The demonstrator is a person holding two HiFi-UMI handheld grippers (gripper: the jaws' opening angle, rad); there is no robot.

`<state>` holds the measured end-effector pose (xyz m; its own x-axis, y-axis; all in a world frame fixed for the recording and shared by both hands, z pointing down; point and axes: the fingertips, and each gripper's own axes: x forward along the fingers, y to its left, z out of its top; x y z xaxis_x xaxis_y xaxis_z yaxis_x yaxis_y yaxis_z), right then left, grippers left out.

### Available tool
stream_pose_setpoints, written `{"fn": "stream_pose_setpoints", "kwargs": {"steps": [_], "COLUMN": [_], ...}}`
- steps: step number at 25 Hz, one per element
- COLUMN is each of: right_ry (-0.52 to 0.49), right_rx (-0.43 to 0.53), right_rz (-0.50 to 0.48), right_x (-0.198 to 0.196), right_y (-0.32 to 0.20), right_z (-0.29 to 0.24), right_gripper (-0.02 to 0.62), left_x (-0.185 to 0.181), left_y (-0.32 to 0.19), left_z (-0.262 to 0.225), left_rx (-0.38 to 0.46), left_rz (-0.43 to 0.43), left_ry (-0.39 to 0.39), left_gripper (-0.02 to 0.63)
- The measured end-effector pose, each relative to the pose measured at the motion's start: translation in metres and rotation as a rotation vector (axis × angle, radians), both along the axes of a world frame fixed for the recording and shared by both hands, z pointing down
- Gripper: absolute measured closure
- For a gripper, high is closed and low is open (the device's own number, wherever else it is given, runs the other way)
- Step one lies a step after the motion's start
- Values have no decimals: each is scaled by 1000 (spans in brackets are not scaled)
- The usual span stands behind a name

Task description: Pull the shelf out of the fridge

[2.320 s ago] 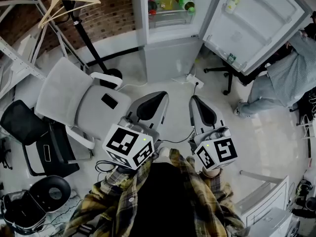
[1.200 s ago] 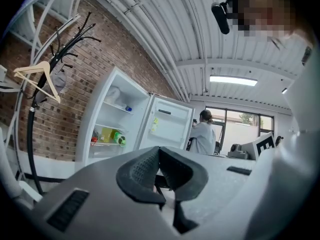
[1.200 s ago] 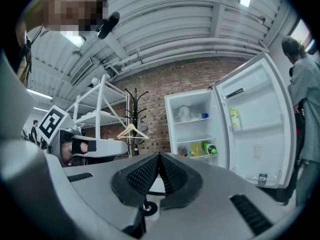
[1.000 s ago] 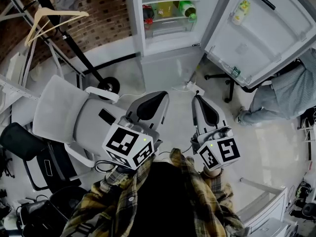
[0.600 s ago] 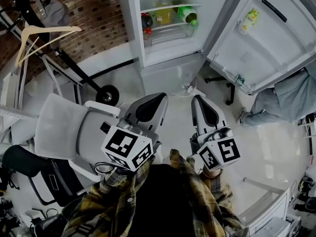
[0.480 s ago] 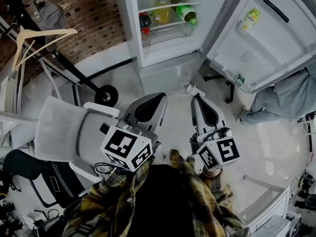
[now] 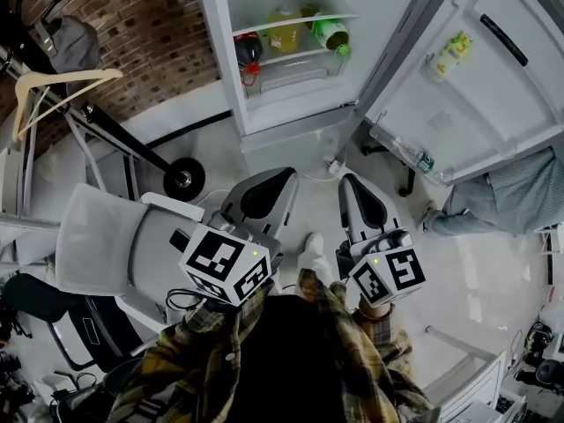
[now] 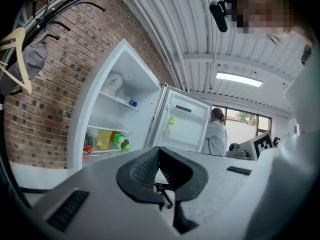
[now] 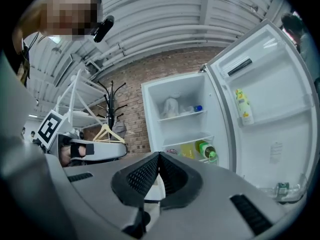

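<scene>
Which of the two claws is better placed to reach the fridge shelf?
Left gripper, marginally: it lines up with the shelf, while the right gripper sits toward the door. Both are shut, empty and far off.

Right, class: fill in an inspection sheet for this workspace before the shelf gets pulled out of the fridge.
Surface: pale glossy floor; no table in view.
Job's things: tall white fridge, its door swung wide open; pale shelf in place, bearing a green bottle, a yellow bottle and a dark bottle.
Clutter: white office chair; wooden hanger.
Grippers: left tool and right tool both shut, empty, short of the fridge.
Cables: white power strip with its lead on the floor at the fridge's foot.
Surroundings: red brick wall; person in a pale top beyond the door.
</scene>
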<state>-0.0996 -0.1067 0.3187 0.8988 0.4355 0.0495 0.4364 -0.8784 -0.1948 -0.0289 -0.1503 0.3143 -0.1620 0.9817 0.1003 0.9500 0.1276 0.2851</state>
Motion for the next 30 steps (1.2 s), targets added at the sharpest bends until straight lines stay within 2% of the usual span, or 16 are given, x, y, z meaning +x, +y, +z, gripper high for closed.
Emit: {"fn": "stream_pose_setpoints", "kwargs": {"steps": [9,15,21,30], "right_ry": [2,3,5,8], "right_rx": [-26,-34,-21,24], "right_rz": [-87,-171,-226,-286], "right_x": [-16,-27,-31,-10], "right_y": [83,128,151,170], "right_z": [-10,-12,-5,6], "right_gripper": [578,578,578,578], "left_x": [-22,-34,-40,-20], "left_y": [81,119,138,160], "left_z": [-9,-9,-1,10], "left_rx": [-35,-41,-17,16], "left_rz": [-64,-152,-201,-245], "left_ry": [5,-1,10,6], "left_gripper": [603,603,603,603]}}
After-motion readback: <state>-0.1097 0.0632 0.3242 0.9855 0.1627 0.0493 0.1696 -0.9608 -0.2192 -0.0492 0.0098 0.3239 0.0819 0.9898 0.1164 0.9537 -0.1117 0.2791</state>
